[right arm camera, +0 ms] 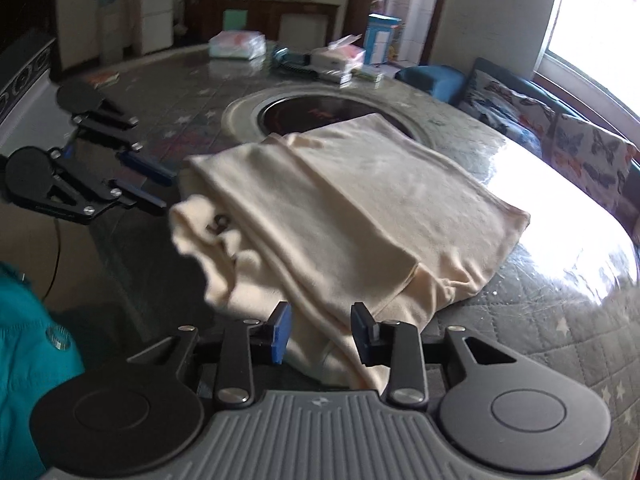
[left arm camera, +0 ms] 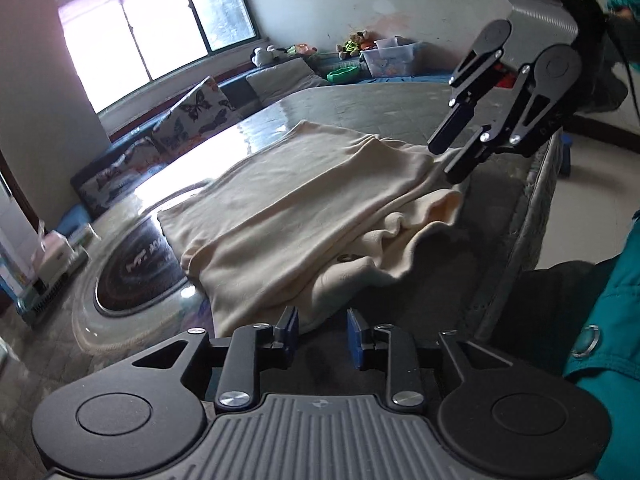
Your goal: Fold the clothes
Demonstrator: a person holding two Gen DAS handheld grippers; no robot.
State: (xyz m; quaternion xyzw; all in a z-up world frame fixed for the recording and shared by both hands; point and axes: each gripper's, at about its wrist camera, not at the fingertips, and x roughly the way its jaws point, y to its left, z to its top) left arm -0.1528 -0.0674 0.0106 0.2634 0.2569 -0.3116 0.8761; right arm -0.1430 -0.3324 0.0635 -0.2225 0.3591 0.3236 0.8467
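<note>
A cream garment point(left arm camera: 304, 216) lies partly folded on the round table point(left arm camera: 360, 108), with a bunched end hanging over the near edge. It also shows in the right wrist view point(right arm camera: 360, 208). My left gripper point(left arm camera: 322, 334) is open and empty just short of the garment's near hem; it shows in the right wrist view point(right arm camera: 158, 186) at the garment's left end. My right gripper point(right arm camera: 320, 334) is open with the cloth's edge lying between its fingers; in the left wrist view point(left arm camera: 450, 160) it hovers at the garment's far corner.
A dark round hotplate point(right arm camera: 316, 114) is set in the table's middle, partly under the garment. Boxes and tissue packs point(right arm camera: 336, 60) stand at the far rim. A butterfly-print sofa point(left arm camera: 192, 112) runs under the window. A teal sleeve point(left arm camera: 616, 312) is close by.
</note>
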